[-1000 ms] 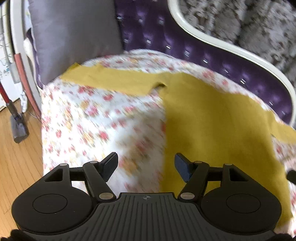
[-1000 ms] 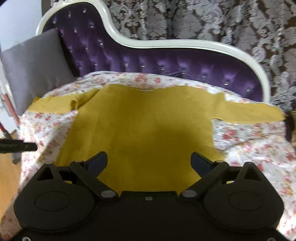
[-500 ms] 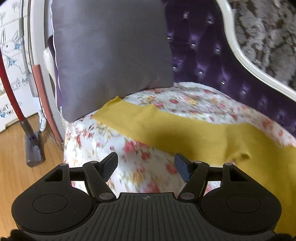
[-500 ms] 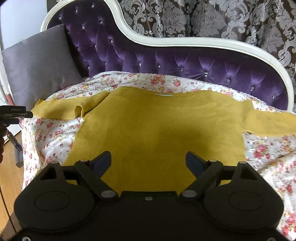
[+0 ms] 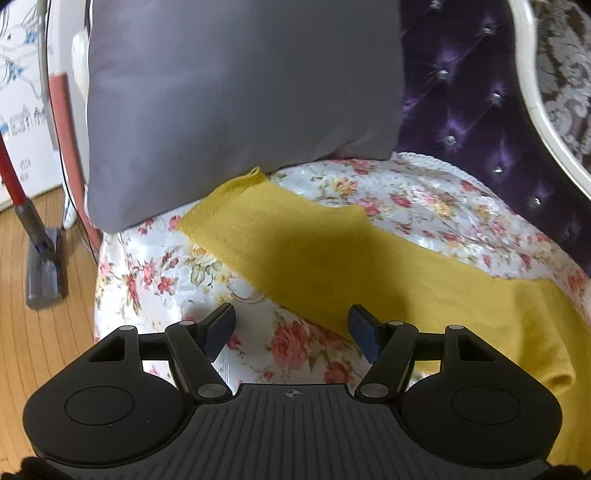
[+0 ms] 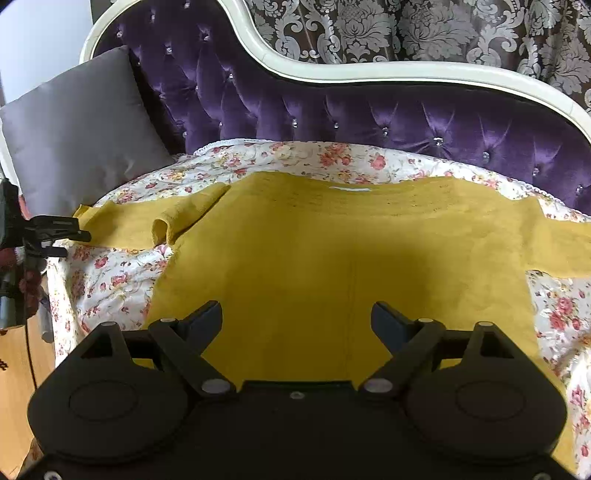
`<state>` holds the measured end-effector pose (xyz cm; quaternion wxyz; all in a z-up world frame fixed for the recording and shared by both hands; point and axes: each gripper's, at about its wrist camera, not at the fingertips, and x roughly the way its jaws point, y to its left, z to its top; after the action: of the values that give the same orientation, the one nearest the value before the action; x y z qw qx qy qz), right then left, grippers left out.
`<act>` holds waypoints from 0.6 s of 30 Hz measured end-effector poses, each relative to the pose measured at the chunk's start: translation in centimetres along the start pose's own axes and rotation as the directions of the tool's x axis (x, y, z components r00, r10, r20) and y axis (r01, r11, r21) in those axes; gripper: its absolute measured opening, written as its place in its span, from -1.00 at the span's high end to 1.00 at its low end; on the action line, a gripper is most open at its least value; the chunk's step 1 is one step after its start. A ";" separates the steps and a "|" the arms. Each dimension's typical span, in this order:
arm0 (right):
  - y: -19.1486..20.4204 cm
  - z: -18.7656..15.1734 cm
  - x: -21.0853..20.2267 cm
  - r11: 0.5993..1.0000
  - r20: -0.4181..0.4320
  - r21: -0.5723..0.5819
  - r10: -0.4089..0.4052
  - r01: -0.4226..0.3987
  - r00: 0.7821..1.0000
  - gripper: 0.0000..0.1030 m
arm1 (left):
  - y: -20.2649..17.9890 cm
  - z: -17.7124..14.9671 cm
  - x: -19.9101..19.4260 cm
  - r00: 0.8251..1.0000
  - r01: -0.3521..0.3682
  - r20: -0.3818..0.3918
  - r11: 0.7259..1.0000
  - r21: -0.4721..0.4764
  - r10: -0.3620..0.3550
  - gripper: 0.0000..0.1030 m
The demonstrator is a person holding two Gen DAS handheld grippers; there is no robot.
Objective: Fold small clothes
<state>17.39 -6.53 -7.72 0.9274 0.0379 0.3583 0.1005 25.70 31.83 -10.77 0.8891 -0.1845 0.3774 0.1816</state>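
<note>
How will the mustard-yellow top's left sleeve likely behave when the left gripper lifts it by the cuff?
Probably floppy: the sleeve already buckles into a soft ripple near the shoulder. Likely light, lying thin on the floral sheet. The open left gripper may drag it.

Black tool [image 5: 291, 328], dark-blue pads [image 5: 221, 326], silver pivot screws.

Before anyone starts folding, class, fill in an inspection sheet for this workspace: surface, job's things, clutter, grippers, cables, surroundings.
Surface: floral cover over the purple sofa.
Job's things: mustard top spread flat, left sleeve rumpled near the body.
Clutter: grey cushion touching the sleeve cuff.
Grippers: left gripper open beside the sleeve; right gripper open over the top's body.
Cables: thin dark cord beside the sofa.
Surroundings: wood floor, damask curtain.
</note>
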 end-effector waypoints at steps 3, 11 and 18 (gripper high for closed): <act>0.0 0.1 0.2 1.000 0.001 0.001 0.007 -0.007 1.000 -0.71 | 0.0 0.6 0.3 1.000 -0.009 0.020 1.000 0.004 0.009 -0.29; -0.7 0.2 0.1 1.000 0.008 0.019 -0.004 0.004 1.000 -0.71 | 0.1 3.4 1.3 0.999 -0.015 0.033 0.998 -0.067 0.017 0.88; -2.5 -0.1 -1.0 0.998 0.025 0.066 -0.018 0.016 1.000 -0.71 | -5.0 5.8 -5.2 0.988 0.003 0.156 1.000 0.031 -0.007 0.88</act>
<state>16.98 -9.20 -7.49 0.9309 0.0668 0.3499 0.0802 28.13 29.26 -2.28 0.9191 -0.1571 0.3089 0.1875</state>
